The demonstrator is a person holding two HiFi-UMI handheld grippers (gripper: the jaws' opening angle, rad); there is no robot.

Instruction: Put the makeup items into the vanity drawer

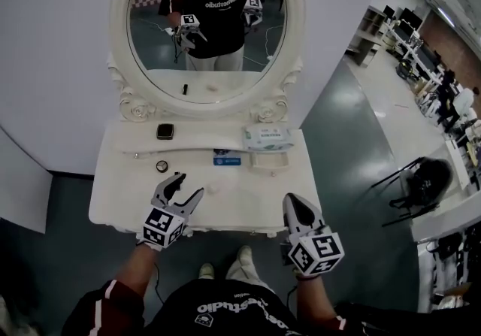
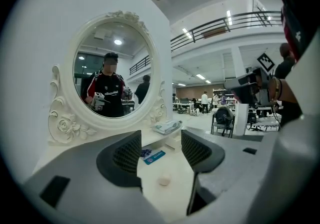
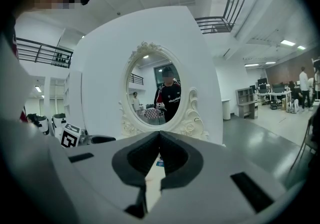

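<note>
Head view alone takes in the whole vanity top (image 1: 248, 195): square compact (image 1: 164, 131) at upper left, wipes pack (image 1: 267, 137) at upper right, and a shallow white tray (image 1: 269, 159) just below the pack, contents unreadable. Left gripper view: left gripper (image 2: 161, 145) has jaws wide apart gripping nothing, with a small pale round item (image 2: 164, 181) on the tabletop under the gap. Right gripper view: right gripper (image 3: 159, 135) has jaws together, empty.

Wipes pack (image 1: 267, 137) lies right of square case (image 1: 164, 131).
</note>
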